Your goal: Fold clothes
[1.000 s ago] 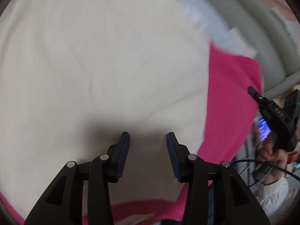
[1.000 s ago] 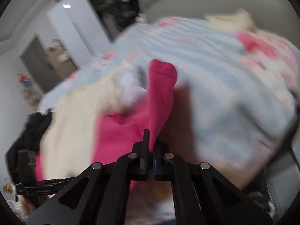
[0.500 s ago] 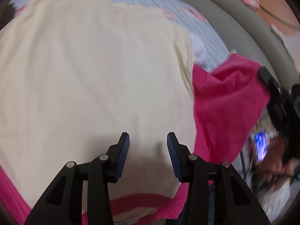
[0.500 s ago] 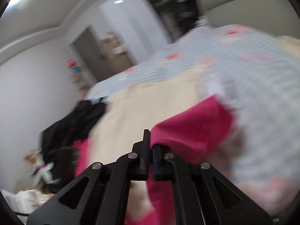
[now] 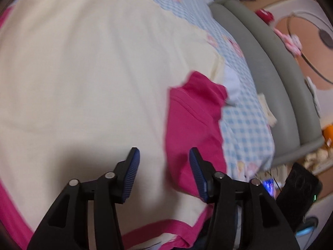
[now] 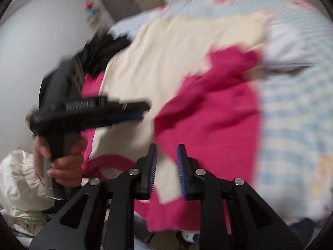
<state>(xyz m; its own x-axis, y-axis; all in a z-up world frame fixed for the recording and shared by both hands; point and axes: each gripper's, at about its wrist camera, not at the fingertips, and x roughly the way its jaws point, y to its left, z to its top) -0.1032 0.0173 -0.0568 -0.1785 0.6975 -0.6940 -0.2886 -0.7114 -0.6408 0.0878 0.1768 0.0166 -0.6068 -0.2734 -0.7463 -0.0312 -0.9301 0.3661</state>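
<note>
Cream T-shirt [image 5: 87, 87] with pink trim lies flat on the blue checked bedsheet [image 5: 247, 129], filling most of the left wrist view. Its pink sleeve [image 5: 193, 125] is folded in over the cream body, right of frame centre. Left gripper [image 5: 164, 170] hovers over the shirt, jaws spread wide, nothing between them; the sleeve's lower edge sits just ahead of and partly between the blue pads [image 5: 133, 166]. Whether the tips touch the cloth cannot be told.

Right wrist view: right gripper [image 6: 166, 166] is released, jaws apart with a clear gap, holding nothing. The pink sleeve [image 6: 210, 112] lies directly ahead of it, long axis running from lower centre to upper right of the frame, cuff end pointing to the upper right. The cream body [image 6: 166, 58] stretches from lower centre toward the upper middle. The left gripper [image 6: 124, 112] shows at mid-left in this view, held by a hand [image 6: 62, 162] on its handle, fingers pointing right across the shirt.

Pink neckline trim [image 5: 158, 227] at the bottom of the left view is cut by the gripper body. Dark clothes [image 6: 97, 52] pile up at the shirt's far left edge, blurred. Grey padded bed frame [image 5: 266, 66] curves along the right of the left view. The right view is heavily motion-blurred, so shirt edges are smeared. A white puffy sleeve [image 6: 18, 183] sits at lower left.
</note>
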